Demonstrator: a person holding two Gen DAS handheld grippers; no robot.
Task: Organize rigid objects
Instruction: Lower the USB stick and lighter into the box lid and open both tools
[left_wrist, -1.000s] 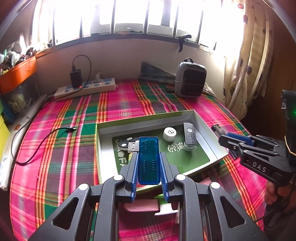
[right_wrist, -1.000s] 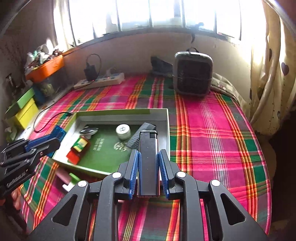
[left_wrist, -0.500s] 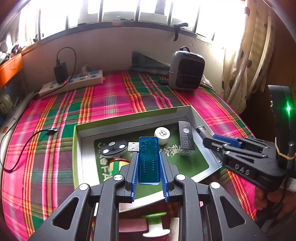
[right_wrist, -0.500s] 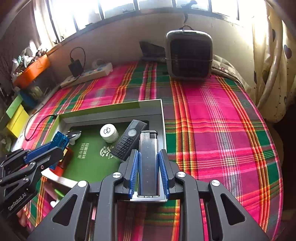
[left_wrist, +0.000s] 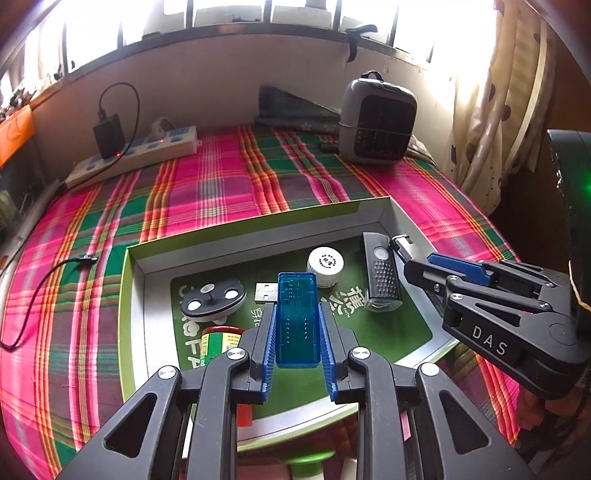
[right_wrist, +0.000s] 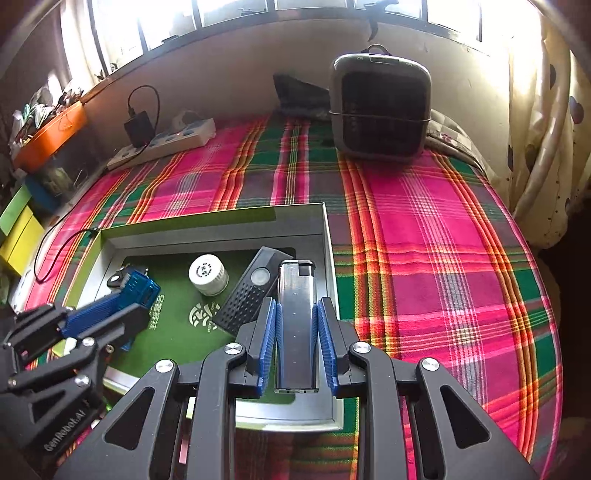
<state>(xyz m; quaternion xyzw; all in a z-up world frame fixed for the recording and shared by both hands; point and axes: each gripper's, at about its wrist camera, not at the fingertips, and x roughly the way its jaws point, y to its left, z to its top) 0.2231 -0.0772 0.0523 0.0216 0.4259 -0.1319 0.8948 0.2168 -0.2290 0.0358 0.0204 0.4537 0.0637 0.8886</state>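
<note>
My left gripper (left_wrist: 297, 308) is shut on a translucent blue USB stick (left_wrist: 297, 332), its metal plug pointing left over the green floor of the open box tray (left_wrist: 258, 221). My right gripper (right_wrist: 296, 302) is shut on a grey lighter (right_wrist: 296, 332), held above the tray's right wall (right_wrist: 330, 258). Each gripper shows in the other's view: the right gripper (left_wrist: 417, 260) at the tray's right side, the left gripper (right_wrist: 122, 295) over its left part. In the tray lie a white round cap (left_wrist: 325, 262), a black ribbed device with a button (left_wrist: 380, 275), a black three-dot spinner (left_wrist: 214, 297) and a red-green can (left_wrist: 221, 343).
A power strip (left_wrist: 147, 155) with a black charger and a grey heater (left_wrist: 376, 118) stand at the far wall. A black cable (left_wrist: 37, 280) lies on the plaid cloth to the left. A curtain (right_wrist: 546, 110) hangs at the right. Pink and green items lie under the tray's near edge.
Both grippers have come forward and lower over the tray, which now looks larger and nearer. Each still grips its own object as before.
</note>
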